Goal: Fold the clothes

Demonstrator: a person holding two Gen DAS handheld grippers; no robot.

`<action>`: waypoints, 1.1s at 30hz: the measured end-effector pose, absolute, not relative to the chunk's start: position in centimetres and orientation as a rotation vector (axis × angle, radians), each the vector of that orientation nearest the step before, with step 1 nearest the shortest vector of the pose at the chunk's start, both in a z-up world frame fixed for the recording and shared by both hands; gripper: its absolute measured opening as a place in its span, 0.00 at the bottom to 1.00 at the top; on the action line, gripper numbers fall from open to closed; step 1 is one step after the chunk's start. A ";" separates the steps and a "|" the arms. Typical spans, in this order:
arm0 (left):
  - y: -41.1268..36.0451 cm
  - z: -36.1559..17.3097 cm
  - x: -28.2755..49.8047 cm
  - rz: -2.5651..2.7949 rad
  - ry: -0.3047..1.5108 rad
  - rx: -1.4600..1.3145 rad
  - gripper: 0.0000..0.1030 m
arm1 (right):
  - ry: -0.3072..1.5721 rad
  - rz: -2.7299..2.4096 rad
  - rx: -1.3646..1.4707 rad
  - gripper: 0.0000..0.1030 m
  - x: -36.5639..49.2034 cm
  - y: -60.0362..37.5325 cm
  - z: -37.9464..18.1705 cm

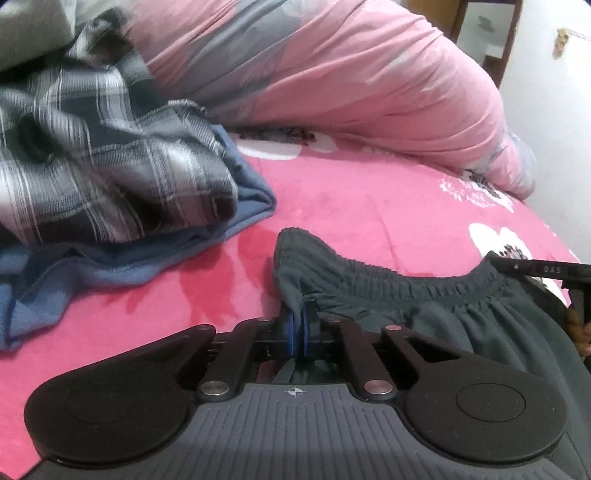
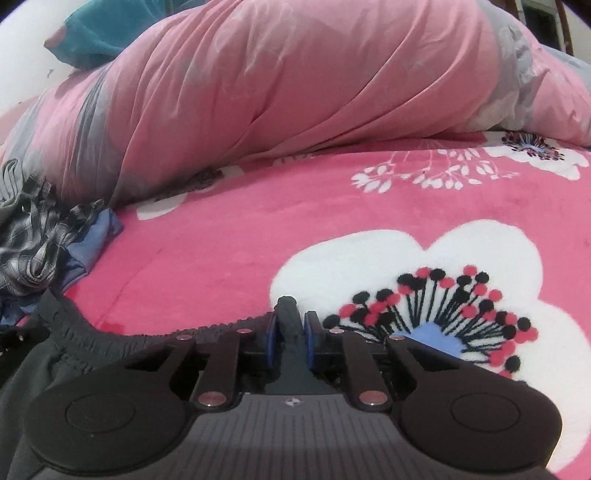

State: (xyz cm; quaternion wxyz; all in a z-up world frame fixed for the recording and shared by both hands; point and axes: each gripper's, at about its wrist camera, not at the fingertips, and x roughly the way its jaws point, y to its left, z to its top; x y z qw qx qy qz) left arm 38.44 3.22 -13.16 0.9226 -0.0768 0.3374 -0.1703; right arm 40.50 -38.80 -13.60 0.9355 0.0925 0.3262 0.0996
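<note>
A dark grey elastic-waisted garment (image 1: 424,291) is spread on the pink flowered fleece blanket (image 1: 369,206), pinched at its waistband by the left gripper (image 1: 299,325) and the right gripper (image 2: 290,332). A teal cloth (image 2: 99,33) is shown only in the right wrist view. The crumpled grey plaid shirt (image 1: 110,177) is seen close only in the left.

Soft, even indoor light, fairly bright, with only faint shadows under the plaid shirt (image 1: 99,155) and pink duvet (image 2: 258,92) (both smeared and soft); fisheye bending curves the edges, corners go dark
</note>
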 end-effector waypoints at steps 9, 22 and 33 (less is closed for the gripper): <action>7.8 -9.6 36.6 -0.276 0.774 -0.441 0.65 | 0.677 0.069 0.328 0.59 34.6 -42.9 -6.0; 17.4 0.7 16.1 -0.324 0.687 -0.563 0.65 | 0.523 0.149 0.276 0.59 8.9 -44.1 4.7; 15.7 -5.3 2.0 -0.242 0.782 -0.340 0.65 | 0.513 0.364 0.267 0.59 -1.2 -34.4 5.0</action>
